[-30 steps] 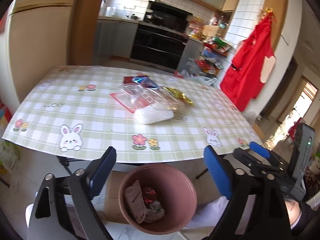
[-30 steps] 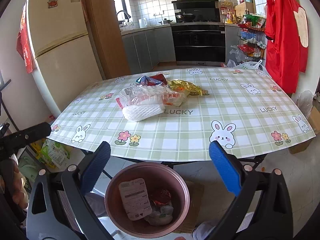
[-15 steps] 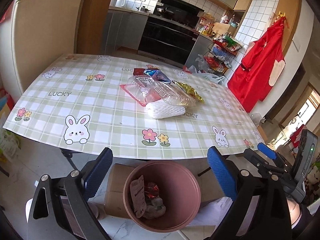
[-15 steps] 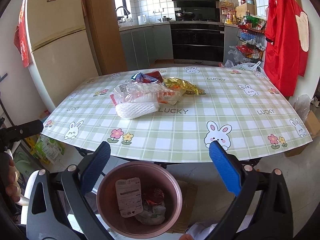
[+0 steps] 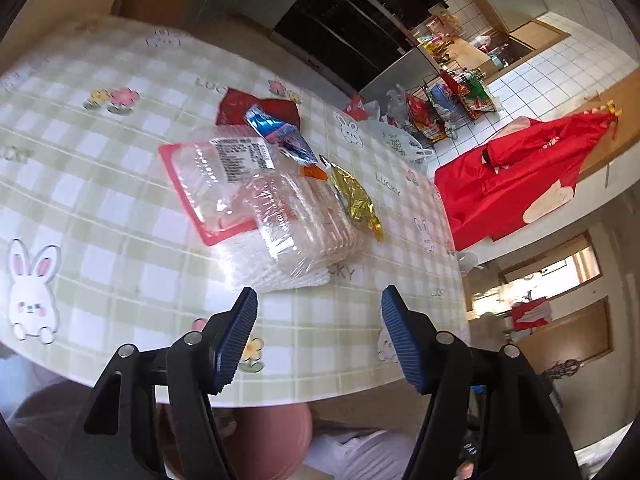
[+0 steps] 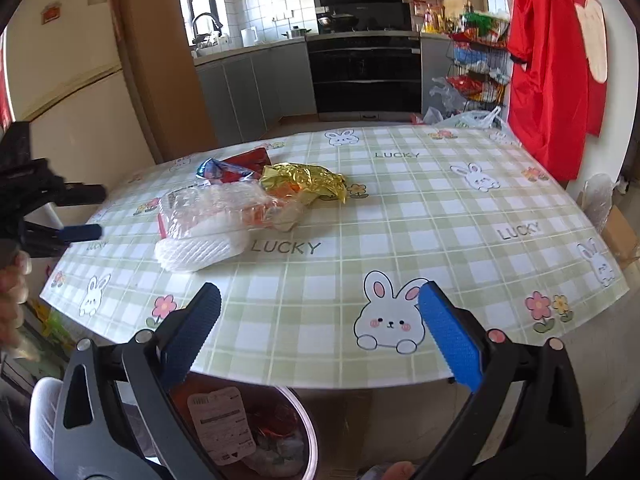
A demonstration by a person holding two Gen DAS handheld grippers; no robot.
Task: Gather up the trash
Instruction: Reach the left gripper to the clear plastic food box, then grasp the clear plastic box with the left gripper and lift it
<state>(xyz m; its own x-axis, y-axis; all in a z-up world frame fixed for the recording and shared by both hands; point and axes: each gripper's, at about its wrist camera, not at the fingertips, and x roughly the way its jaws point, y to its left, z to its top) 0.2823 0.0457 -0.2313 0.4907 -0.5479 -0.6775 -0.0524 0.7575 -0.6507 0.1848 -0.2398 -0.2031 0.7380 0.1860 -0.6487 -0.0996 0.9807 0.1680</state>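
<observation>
Lying mid-table [image 6: 400, 208] is a heap of trash: crinkled clear plastic packaging [image 5: 280, 216], white foam netting [image 6: 200, 250], gold foil wrapper [image 6: 308, 180]. Left tool [image 5: 318, 332] and right tool [image 6: 320, 332] are hovering open, empty, near the table edge above a pink bin [image 6: 308, 432].

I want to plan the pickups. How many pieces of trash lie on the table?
6, in one pile: white foam net, clear tray, red-rimmed tray, gold wrapper, blue wrapper, red packet. More may be hidden.

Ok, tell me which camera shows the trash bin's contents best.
The right wrist view: the pink bin sits open below the table edge, with a labelled wrapper inside. The left wrist view shows only a blurred bit of its side behind the left gripper.
</observation>
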